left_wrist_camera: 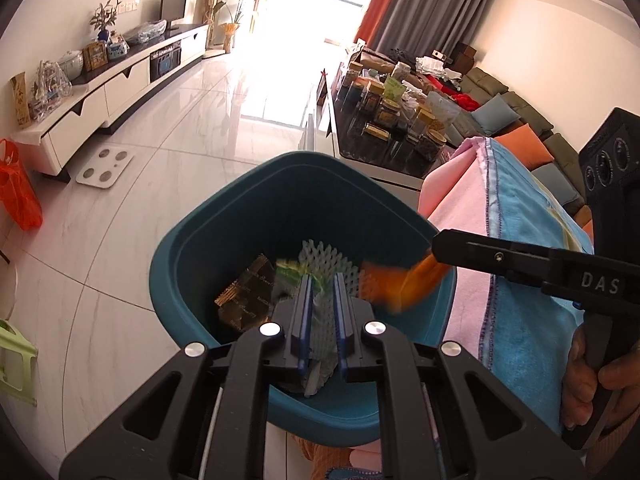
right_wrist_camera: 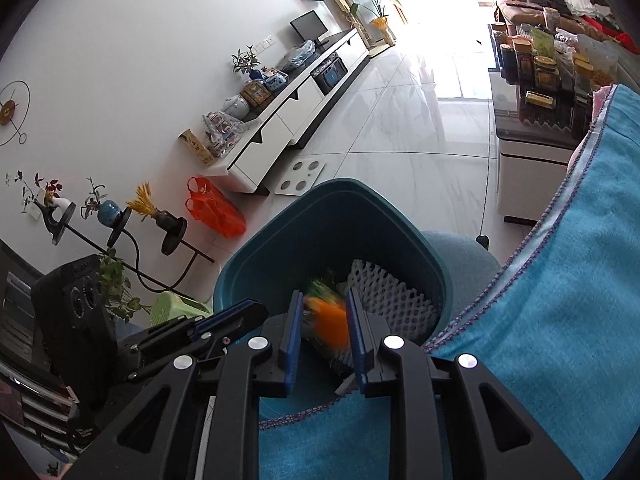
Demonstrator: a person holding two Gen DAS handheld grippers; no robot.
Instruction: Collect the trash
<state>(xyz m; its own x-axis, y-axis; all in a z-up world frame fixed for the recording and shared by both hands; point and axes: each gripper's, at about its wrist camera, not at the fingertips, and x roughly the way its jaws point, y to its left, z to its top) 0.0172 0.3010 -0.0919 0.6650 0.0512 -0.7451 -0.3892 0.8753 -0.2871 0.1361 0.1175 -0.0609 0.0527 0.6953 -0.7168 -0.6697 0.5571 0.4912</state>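
Observation:
A teal trash bin (left_wrist_camera: 192, 264) stands on the floor beside a towel-covered table; it also shows in the right wrist view (right_wrist_camera: 248, 280). Inside lie a white foam fruit net (left_wrist_camera: 324, 258), a dark gold wrapper (left_wrist_camera: 246, 300) and a green wrapper (left_wrist_camera: 290, 274). My left gripper (left_wrist_camera: 323, 280) hovers over the bin, its jaws a little apart around a crumpled whitish wrapper (left_wrist_camera: 320, 364). My right gripper (right_wrist_camera: 323, 300) is over the bin with its jaws apart. A blurred orange wrapper (right_wrist_camera: 330, 322) lies between them; it also shows in the left wrist view (left_wrist_camera: 412, 284). The foam net (right_wrist_camera: 396, 300) lies behind it.
The table on the right is draped with pink (left_wrist_camera: 460, 220) and blue towels (right_wrist_camera: 560, 300). A coffee table with jars (left_wrist_camera: 400, 120) stands beyond. A white TV cabinet (left_wrist_camera: 120, 84), a bathroom scale (left_wrist_camera: 105, 167), an orange bag (left_wrist_camera: 18, 196) and a green stool (right_wrist_camera: 176, 306) are on the left.

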